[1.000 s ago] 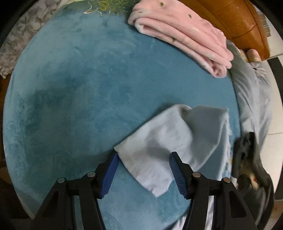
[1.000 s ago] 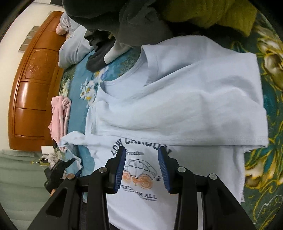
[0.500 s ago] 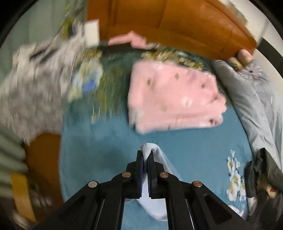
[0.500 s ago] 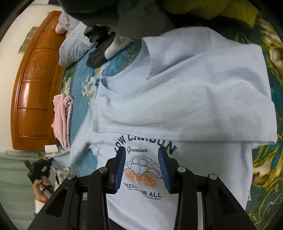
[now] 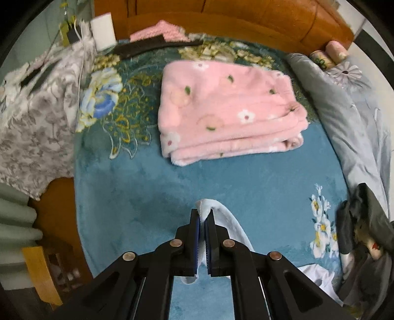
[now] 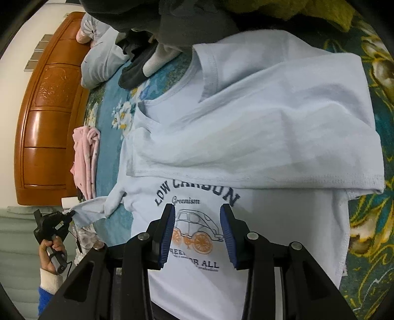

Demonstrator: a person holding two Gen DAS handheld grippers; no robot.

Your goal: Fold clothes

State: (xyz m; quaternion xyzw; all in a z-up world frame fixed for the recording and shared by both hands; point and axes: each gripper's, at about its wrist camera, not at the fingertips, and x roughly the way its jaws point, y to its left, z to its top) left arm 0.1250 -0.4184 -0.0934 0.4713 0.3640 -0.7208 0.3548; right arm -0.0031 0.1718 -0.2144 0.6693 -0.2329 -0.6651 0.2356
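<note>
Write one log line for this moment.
left gripper: shut on light blue T-shirt sleeve | right gripper: open above T-shirt print

Soft, even indoor light; strong fisheye bending and slight blur at edges.

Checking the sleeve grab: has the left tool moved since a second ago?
Yes. The left tool has shut on the pale blue sleeve and pulled it outward, away from the T-shirt body; the folded pink blanket now lies straight ahead.

Around one pale blue T-shirt lie one folded pink blanket, one dark clothes heap, and two grippers, left and right.
</note>
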